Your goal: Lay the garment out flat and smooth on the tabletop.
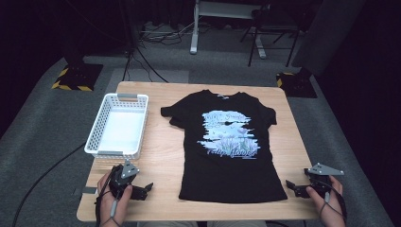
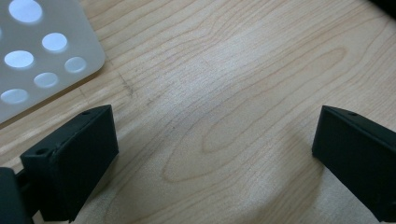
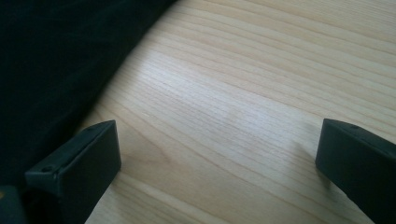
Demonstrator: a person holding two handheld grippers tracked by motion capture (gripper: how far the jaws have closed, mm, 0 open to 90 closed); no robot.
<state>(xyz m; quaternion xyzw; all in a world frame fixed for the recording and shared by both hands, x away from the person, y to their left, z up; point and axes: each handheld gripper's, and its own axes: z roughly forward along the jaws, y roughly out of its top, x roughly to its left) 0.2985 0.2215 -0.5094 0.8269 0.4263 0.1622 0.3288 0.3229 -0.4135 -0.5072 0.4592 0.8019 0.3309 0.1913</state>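
Currently both claws — left claw (image 1: 142,189), right claw (image 1: 292,186) — stand released; the limp, light black printed cotton T-shirt (image 1: 227,161) probably handles best gripped at its hem corners.

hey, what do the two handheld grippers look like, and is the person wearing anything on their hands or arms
Both are black, blocky tools. The left gripper and right gripper each carry a grey three-cornered plate on top, and a thin black cable trails back over each hand. Up close, the fingers are matte black wedge-shaped blocks with small screw holes. The hands and forearms appear bare, with no sleeves visible.
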